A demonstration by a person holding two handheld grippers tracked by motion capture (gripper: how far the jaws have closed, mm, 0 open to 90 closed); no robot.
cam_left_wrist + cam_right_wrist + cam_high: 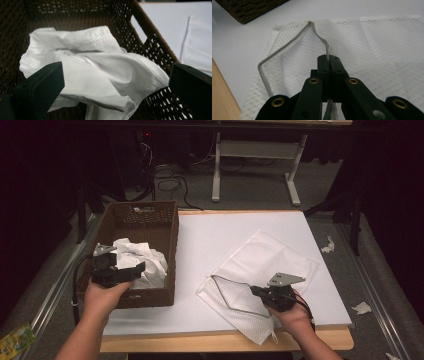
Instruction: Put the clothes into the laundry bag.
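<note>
- Your right gripper (329, 62) pinches the zip edge of the mesh bag (270, 265) and holds its mouth open on the table.
- Your left gripper (112, 82) hangs wide open over the white cloth (95, 67), holding nothing.
- The cloth lies in the basket (167, 227). Grabbing and bagging it look left to do.

Your two handheld grippers, black throughout, on bare forearms with no sleeves.

Your left gripper (131, 271) has a blocky black body with a small grey plate on top and a black cable looping off its outer side; in the left gripper view its jaws are thick, matte black slabs with squared ends. Your right gripper (254, 290) carries a grey three-cornered plate with small dark holes, and a black cable runs back along your wrist. In the right gripper view its linkage arms are glossy black bars pinned with brass-coloured rivets, leading to two narrow black fingers (323, 67) with small recessed screw holes.
</note>
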